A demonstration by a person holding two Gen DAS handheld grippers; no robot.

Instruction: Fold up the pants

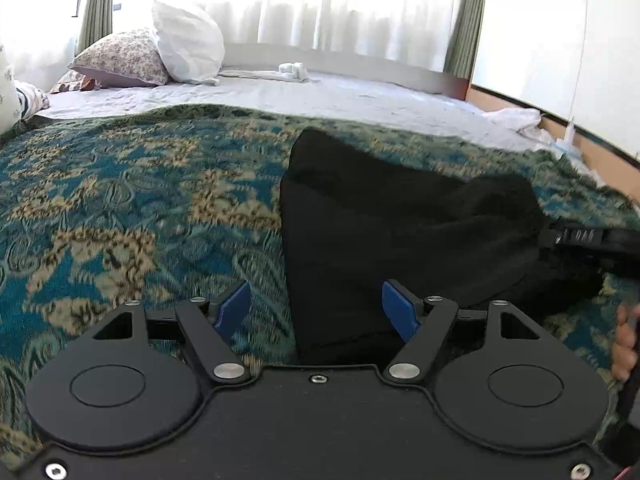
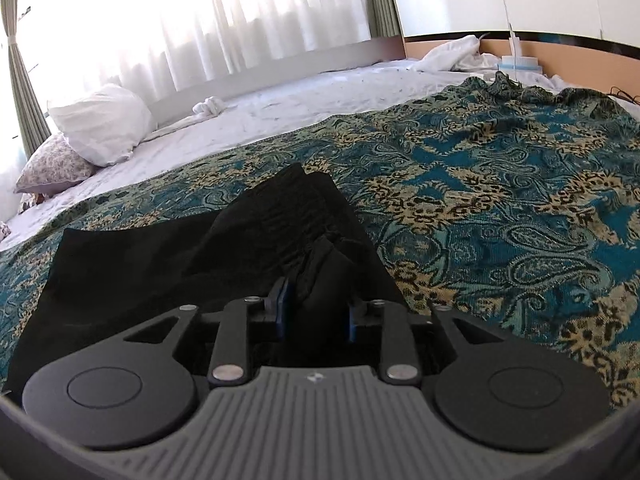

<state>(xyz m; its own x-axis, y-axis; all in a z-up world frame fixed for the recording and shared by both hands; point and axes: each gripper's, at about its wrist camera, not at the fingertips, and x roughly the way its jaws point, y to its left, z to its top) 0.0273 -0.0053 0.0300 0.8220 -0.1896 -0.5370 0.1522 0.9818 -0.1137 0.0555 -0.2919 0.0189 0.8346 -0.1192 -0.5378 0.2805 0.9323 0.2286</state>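
Observation:
Black pants (image 1: 400,224) lie partly folded on a teal and tan patterned blanket (image 1: 120,208). My left gripper (image 1: 316,310) is open, its blue pads (image 1: 234,308) wide apart over the near left edge of the pants and pressing on nothing. In the right wrist view, the gathered waistband end of the pants (image 2: 288,216) rises in a bunch, and my right gripper (image 2: 318,312) is shut on a thick fold of that fabric. The right gripper's black frame (image 1: 588,240) also shows at the right end of the pants in the left wrist view, with the person's fingers (image 1: 626,344) below it.
Beyond the blanket lies a white sheet (image 1: 320,92) with a white pillow (image 1: 188,44) and a floral pillow (image 1: 120,60) at the back left. A crumpled white cloth (image 2: 452,54) sits by the far right wall. Curtains (image 2: 200,20) cover the window behind.

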